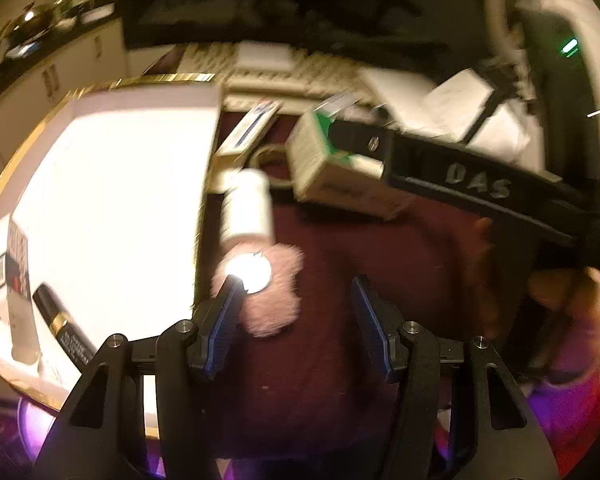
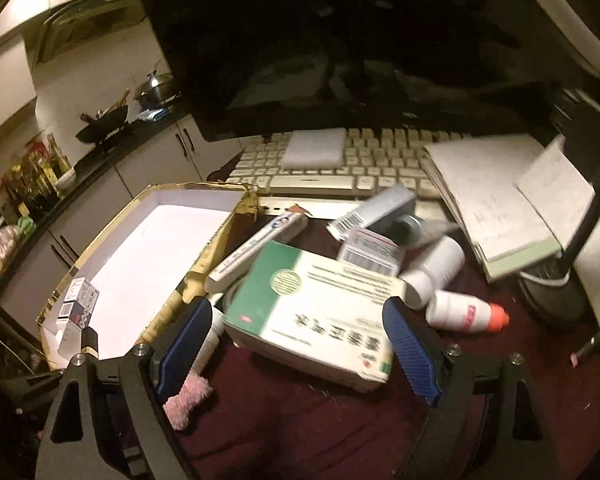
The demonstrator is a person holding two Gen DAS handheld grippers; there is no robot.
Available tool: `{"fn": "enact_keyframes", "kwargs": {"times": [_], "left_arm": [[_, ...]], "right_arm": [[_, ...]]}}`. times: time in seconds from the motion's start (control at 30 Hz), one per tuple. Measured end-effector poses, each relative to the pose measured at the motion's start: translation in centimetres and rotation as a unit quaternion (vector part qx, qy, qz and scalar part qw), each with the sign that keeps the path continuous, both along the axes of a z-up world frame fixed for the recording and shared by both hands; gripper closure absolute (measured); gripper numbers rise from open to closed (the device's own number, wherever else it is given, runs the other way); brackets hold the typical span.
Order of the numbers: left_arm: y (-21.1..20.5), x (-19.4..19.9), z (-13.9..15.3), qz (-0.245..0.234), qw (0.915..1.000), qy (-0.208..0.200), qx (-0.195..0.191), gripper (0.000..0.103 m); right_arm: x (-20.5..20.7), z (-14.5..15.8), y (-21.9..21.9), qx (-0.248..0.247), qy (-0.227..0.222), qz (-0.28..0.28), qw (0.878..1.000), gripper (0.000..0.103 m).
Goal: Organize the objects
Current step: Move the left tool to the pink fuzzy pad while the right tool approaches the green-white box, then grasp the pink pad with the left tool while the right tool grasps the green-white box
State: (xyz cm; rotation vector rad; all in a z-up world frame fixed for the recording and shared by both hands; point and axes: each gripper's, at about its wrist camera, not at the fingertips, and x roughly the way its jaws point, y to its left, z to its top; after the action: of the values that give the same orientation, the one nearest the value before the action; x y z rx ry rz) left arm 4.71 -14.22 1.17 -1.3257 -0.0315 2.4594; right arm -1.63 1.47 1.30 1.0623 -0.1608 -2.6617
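My right gripper (image 2: 296, 340) is shut on a white and green medicine box (image 2: 316, 312), its fingers on the box's two ends; in the left wrist view the box (image 1: 324, 160) hangs lifted above the dark red cloth. My left gripper (image 1: 296, 308) is open and empty over the cloth, next to a pink fluffy item (image 1: 268, 296) and a white bottle (image 1: 248, 208). A gold-rimmed white tray box (image 2: 148, 256) at the left holds a small carton (image 2: 78, 306) and a black tube (image 1: 60, 320).
A toothpaste box (image 2: 256, 248), a grey box (image 2: 380, 208), two white bottles (image 2: 436, 272) and an orange-capped bottle (image 2: 468, 314) lie on the cloth. A keyboard (image 2: 364, 164), a monitor and a notepad (image 2: 496, 208) stand behind. A lamp base (image 2: 552, 292) is at the right.
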Motion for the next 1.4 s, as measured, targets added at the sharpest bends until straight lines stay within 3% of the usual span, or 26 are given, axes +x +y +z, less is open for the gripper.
{"fn": "enact_keyframes", "kwargs": {"times": [0.13, 0.23, 0.33, 0.47, 0.57, 0.77, 0.87, 0.93, 1.0, 1.1, 1.23, 1.3, 1.4], "left_arm": [[0.6, 0.0, 0.0, 0.006, 0.9994, 0.012, -0.033, 0.047], [1.0, -0.1, -0.5, -0.005, 0.9995, 0.004, -0.031, 0.047], [1.5, 0.0, -0.6, -0.028, 0.9996, -0.001, -0.007, 0.047], [1.9, 0.4, -0.3, -0.058, 0.9976, -0.007, 0.037, 0.046], [1.5, 0.9, 0.0, -0.069, 0.9953, -0.012, 0.067, 0.046], [1.5, 0.8, 0.3, -0.091, 0.9907, -0.021, 0.098, 0.046], [1.3, 1.5, 0.5, -0.108, 0.9881, -0.026, 0.107, 0.046], [1.1, 1.7, 0.5, -0.108, 0.9879, -0.025, 0.109, 0.046], [0.8, 1.9, 0.8, -0.094, 0.9891, -0.018, 0.111, 0.046], [0.8, 2.1, 1.9, -0.073, 0.9931, 0.011, 0.091, 0.046], [1.5, 1.8, 1.8, -0.053, 0.9976, 0.027, 0.036, 0.044], [1.9, 1.3, 1.1, -0.037, 0.9990, 0.025, -0.007, 0.043], [1.7, 0.8, 0.3, -0.034, 0.9992, 0.013, -0.016, 0.043]], "right_arm": [[-0.7, -0.9, -2.6, 0.071, 0.010, 0.010, 0.997, 0.015], [-1.3, -2.4, -2.7, 0.141, 0.010, -0.017, 0.990, 0.015], [-1.0, -2.6, -0.6, 0.136, 0.001, -0.035, 0.990, 0.013], [0.5, -2.1, 3.0, 0.087, -0.018, -0.035, 0.995, 0.009], [2.1, -1.6, 4.1, 0.082, -0.014, -0.037, 0.996, 0.001], [4.4, -1.4, 6.4, 0.043, -0.026, -0.025, 0.998, 0.001], [5.6, -1.3, 7.5, 0.074, -0.031, -0.039, 0.996, 0.001], [6.6, -1.3, 8.9, 0.143, -0.024, -0.091, 0.985, 0.001], [7.1, -1.0, 10.7, 0.175, -0.019, -0.144, 0.974, 0.001], [7.4, -0.9, 12.1, 0.117, -0.026, -0.137, 0.983, 0.001], [7.4, -1.4, 10.0, 0.030, -0.030, -0.052, 0.998, 0.001], [7.1, -1.7, 8.6, 0.027, -0.027, -0.019, 0.999, 0.001], [6.8, -2.0, 7.6, 0.052, -0.018, -0.013, 0.998, 0.001]]}}
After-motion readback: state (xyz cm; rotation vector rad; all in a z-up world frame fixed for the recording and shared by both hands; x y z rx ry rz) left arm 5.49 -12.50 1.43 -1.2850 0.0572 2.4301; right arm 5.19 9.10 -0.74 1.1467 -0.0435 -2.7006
